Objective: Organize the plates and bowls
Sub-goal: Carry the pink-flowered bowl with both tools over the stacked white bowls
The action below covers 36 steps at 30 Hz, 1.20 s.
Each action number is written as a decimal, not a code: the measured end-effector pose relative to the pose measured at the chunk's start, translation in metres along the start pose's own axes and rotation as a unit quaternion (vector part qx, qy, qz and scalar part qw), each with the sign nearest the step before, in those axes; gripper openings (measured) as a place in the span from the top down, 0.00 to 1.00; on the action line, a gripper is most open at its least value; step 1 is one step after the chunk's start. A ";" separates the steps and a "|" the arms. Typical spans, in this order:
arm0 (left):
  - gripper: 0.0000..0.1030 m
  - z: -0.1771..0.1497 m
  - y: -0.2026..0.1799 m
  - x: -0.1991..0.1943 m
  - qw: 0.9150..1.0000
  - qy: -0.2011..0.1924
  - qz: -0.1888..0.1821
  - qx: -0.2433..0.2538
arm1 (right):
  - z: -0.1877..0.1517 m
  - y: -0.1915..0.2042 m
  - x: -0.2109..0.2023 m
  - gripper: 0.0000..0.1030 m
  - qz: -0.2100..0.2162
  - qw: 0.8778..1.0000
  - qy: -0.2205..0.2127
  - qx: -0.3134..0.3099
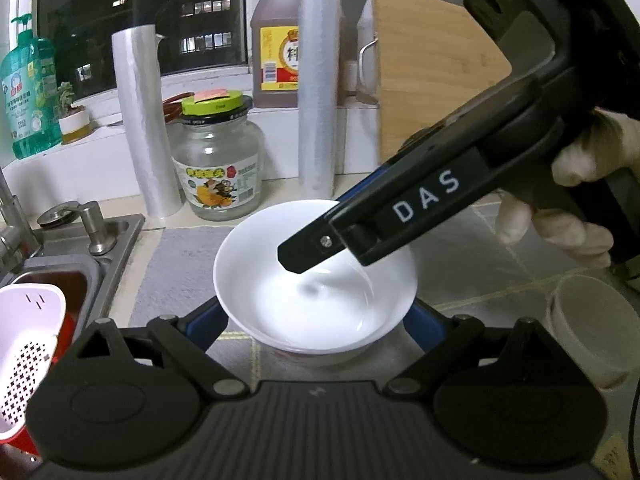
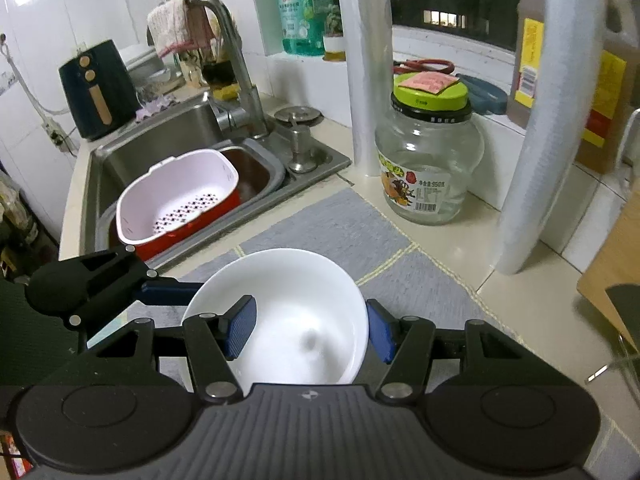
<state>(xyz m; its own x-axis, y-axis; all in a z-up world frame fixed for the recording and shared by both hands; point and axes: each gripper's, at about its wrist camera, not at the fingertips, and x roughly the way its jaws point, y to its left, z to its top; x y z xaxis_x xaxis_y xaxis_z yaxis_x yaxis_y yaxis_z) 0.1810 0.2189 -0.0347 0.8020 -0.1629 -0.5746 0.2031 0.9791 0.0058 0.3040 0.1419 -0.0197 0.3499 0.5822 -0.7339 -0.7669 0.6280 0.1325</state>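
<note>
While both tools crowded one dish, the step looked like a handover.
Surface (image 2: 440, 248): grey mat (image 2: 340, 224) under the white bowl (image 2: 296, 320).
Left tongs (image 1: 316, 322): spread, flanking the bowl's base.
Right tongs (image 2: 306, 330): spread, one pad inside the rim, one outside.
Next move: likely pinch the rim, then lift level.
Writing: "DAS" on the right tool; jar (image 2: 430, 160) label too blurred to read.

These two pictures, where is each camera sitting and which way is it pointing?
Left wrist view: rides the left gripper, looking across the white bowl toward the window; the right gripper and a gloved hand show.
Right wrist view: rides the right gripper, straddling the bowl's rim, looking toward the sink; the left gripper reaches in from the left.
Shared: bowl, glass jar, grey mat.
</note>
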 end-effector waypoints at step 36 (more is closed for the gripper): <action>0.09 -0.002 -0.108 -0.039 0.997 -0.004 -0.063 0.045 | -0.090 -0.009 -0.118 0.37 -0.050 0.997 -0.035 0.052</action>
<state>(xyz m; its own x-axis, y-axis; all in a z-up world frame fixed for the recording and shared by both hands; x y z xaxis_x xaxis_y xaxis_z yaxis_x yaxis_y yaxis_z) 0.1269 0.1195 -0.0148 0.7708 -0.2852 -0.5697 0.3524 0.9358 0.0083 0.2210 0.0216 0.0059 0.4612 0.5470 -0.6987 -0.6682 0.7322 0.1322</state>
